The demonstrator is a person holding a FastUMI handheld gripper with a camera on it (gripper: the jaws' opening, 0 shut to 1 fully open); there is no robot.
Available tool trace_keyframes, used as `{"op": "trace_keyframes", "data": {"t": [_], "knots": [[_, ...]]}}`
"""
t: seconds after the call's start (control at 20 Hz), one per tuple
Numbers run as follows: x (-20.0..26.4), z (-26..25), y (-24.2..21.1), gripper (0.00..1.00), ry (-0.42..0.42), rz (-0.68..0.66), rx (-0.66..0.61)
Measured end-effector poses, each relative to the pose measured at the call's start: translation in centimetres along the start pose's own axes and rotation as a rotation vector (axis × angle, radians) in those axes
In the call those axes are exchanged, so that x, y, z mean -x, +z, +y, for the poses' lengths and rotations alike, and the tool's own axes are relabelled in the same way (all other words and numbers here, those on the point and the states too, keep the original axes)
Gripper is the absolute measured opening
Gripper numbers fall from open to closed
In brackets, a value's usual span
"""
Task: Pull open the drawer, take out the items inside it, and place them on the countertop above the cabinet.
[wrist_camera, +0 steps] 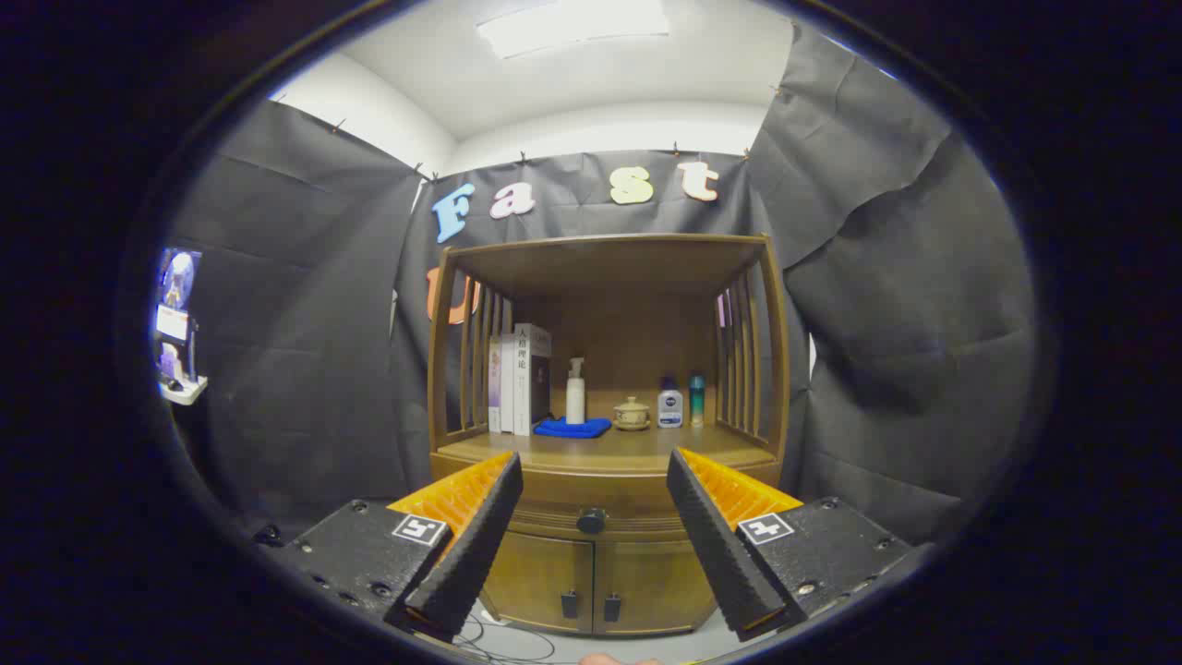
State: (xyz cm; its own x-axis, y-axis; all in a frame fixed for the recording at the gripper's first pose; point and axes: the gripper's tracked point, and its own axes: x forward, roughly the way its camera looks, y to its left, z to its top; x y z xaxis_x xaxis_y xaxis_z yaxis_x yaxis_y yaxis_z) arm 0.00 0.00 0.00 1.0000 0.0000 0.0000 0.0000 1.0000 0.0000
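Note:
A brown wooden cabinet [605,443] stands ahead of me against the booth wall. Its drawer [596,510] is closed, and the dark round knob [591,522] sits between my fingers, some way beyond them. The countertop [600,450] lies just above the drawer, under an open shelf frame. My gripper [596,476] is open, with a wide gap and nothing between its fingers [476,540]. What the drawer holds is hidden.
At the back of the countertop stand upright books [522,379], a white pump bottle [575,392] on a blue cloth [572,427], a small lidded pot [632,413] and two small bottles [681,403]. Two lower doors [596,586] sit below the drawer. Cables [503,637] lie on the floor.

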Motion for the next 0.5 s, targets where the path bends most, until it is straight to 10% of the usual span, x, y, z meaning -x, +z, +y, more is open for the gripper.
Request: {"op": "trace_keyframes", "data": {"t": [0.5], "knots": [[-0.6, -0.5, -1.2, 0.99, -0.025, 0.021, -0.017]]}}
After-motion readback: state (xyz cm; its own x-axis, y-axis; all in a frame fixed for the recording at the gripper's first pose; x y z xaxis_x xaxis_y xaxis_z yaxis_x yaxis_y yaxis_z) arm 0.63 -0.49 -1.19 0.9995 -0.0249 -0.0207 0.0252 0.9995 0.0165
